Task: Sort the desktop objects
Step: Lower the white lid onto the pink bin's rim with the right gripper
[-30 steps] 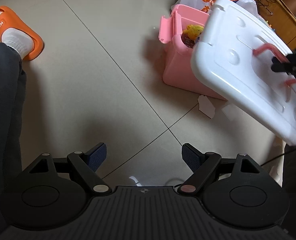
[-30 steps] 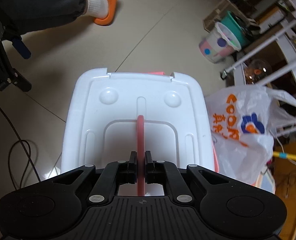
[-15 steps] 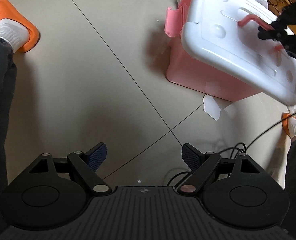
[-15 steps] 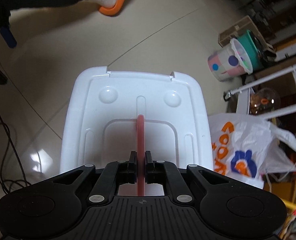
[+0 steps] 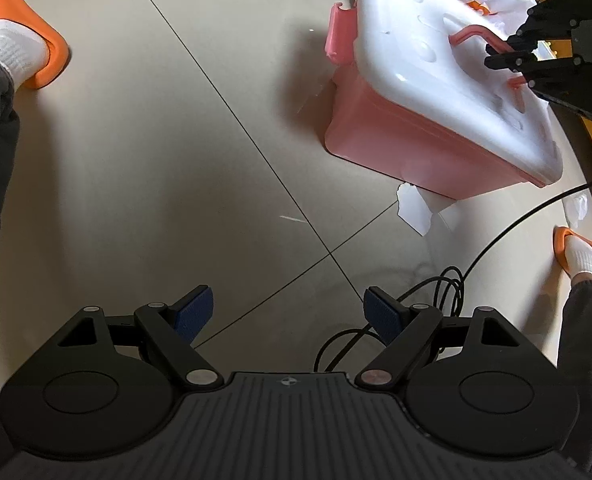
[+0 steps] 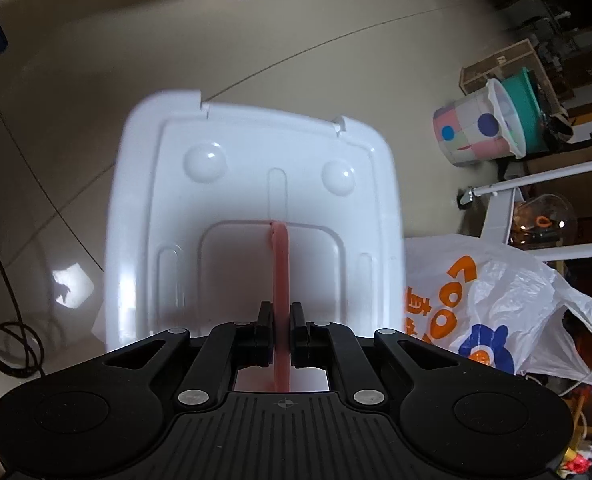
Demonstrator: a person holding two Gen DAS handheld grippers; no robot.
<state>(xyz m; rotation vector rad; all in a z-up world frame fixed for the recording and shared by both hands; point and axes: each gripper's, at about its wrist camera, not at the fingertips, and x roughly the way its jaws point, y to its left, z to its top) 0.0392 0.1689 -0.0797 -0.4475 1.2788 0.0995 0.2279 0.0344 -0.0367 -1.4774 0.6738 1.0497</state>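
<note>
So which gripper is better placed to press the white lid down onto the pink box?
Right. The right gripper is shut on the pink handle of the white plastic lid; the left gripper is open over bare floor, away from the pink storage box.

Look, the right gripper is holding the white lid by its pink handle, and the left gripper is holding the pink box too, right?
Not quite. The left gripper holds nothing: the left wrist view shows it open over the bare floor, away from the pink box. The rest is right: the right gripper is shut on the pink handle of the white lid.
</note>
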